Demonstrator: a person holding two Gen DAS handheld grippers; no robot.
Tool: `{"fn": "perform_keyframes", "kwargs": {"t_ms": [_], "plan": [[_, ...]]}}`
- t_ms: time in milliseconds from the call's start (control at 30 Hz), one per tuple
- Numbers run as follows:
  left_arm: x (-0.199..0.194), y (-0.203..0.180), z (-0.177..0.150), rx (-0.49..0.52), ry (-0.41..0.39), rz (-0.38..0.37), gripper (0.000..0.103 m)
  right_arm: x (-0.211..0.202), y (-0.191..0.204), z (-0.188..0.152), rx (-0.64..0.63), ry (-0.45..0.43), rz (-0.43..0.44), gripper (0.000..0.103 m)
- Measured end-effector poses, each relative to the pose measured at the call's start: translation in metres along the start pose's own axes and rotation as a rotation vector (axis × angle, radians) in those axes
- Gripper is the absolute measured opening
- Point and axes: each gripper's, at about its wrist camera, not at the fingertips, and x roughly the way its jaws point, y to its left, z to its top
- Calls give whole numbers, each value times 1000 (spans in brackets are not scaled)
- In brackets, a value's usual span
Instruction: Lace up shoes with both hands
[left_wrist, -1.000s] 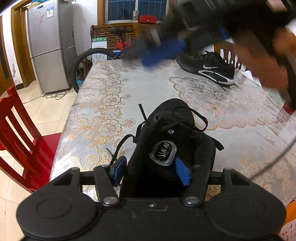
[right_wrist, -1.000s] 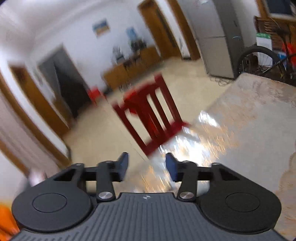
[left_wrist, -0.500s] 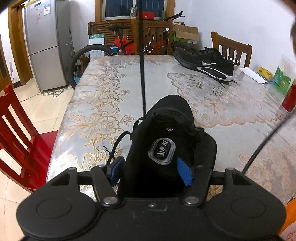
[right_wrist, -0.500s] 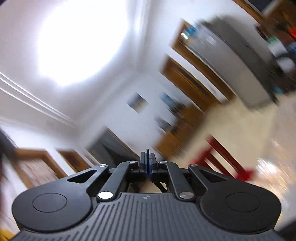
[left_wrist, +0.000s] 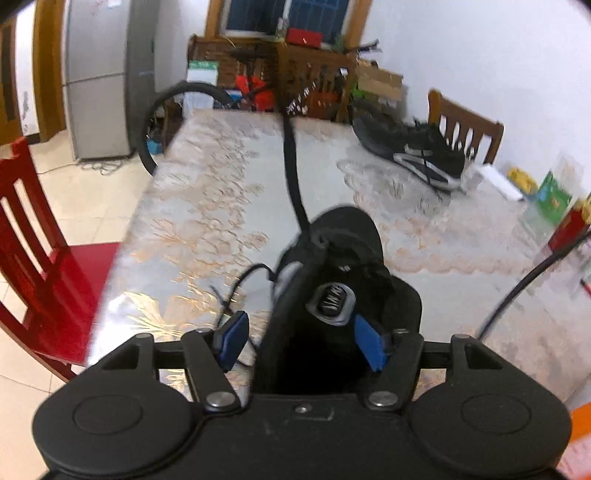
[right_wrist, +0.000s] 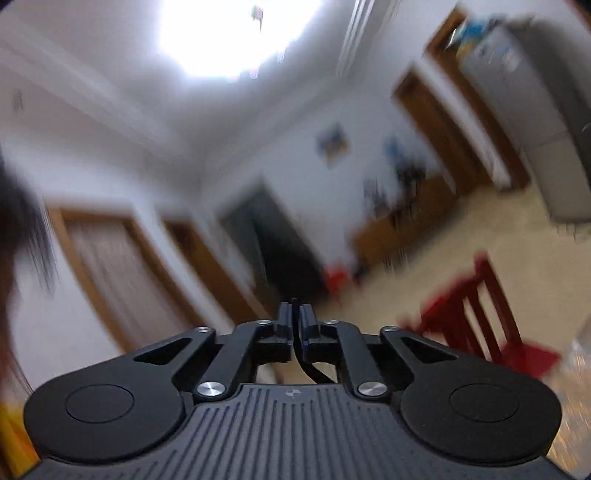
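Observation:
A black shoe (left_wrist: 343, 266) lies on the floral table (left_wrist: 207, 206), heel toward me. My left gripper (left_wrist: 301, 341) straddles its heel and tongue with the blue pads (left_wrist: 234, 336) wide apart, holding the shoe between them. One black lace (left_wrist: 291, 166) runs taut from the shoe's eyelets up and away. My right gripper (right_wrist: 294, 321) is raised high, pointing toward the room and ceiling, and is shut on the black lace end (right_wrist: 295, 332). A loose lace end (left_wrist: 236, 288) lies left of the shoe.
A second black shoe with white stripe (left_wrist: 410, 151) lies at the table's far right. A red chair (left_wrist: 40, 243) stands left of the table; it also shows in the right wrist view (right_wrist: 476, 325). A wooden chair (left_wrist: 465, 125), packets (left_wrist: 554, 195), a bicycle wheel (left_wrist: 166, 122) and fridge (left_wrist: 99, 74) surround it.
My right gripper closed on the lace and swung up and away from the table, pulling the lace taut. The shoe tilted slightly under the left gripper.

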Motion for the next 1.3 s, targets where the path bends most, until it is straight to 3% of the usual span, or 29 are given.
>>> {"fn": "perform_keyframes", "kwargs": {"t_ms": [67, 133, 167, 233, 333, 400, 500, 600, 733, 800, 900, 933, 1033, 1133, 1200, 1233, 1300], "plan": [[-22, 10, -3, -20, -33, 30, 65, 9, 9, -23, -105, 101, -126, 48], [-41, 24, -8, -59, -53, 73, 69, 4, 15, -49, -229, 100, -323, 64], [-49, 31, -11, -82, -61, 96, 70, -1, 11, -66, -259, 100, -436, 66], [-60, 48, -17, -132, -63, 136, 71, -13, -5, -96, -220, 134, -627, 66], [-67, 69, -21, -192, -68, 170, 71, -34, -29, -142, -3, 189, -853, 66], [-62, 78, -17, -211, -72, 174, 71, -41, -39, -164, 167, 220, -908, 66], [-41, 84, -3, -214, -75, 127, 71, -42, -50, -183, 334, 273, -894, 66], [-13, 86, 14, -200, -49, 82, 71, -22, -57, -191, 290, 349, -1013, 66], [5, 86, 21, -189, -37, 31, 71, -19, -50, -185, 196, 299, -1169, 55], [9, 85, 19, -173, -32, 7, 71, -8, -52, -186, 109, 350, -1246, 55], [8, 87, 8, -153, -13, 2, 72, -12, -36, -175, 56, 388, -1245, 55], [7, 89, 3, -151, -8, 5, 73, -16, -24, -169, 40, 362, -1232, 55], [2, 97, -12, -163, 6, 15, 74, 1, -9, -139, -66, 282, -1096, 59], [-4, 101, -26, -160, 13, 29, 74, 56, -39, -121, -70, 412, -901, 59], [-7, 102, -34, -152, 15, 47, 74, 97, -85, -128, -5, 562, -931, 41], [-9, 103, -38, -153, 14, 60, 74, 117, -108, -132, 28, 637, -945, 27], [-13, 105, -44, -174, 15, 65, 75, 148, -145, -138, 92, 750, -985, 23]]}}
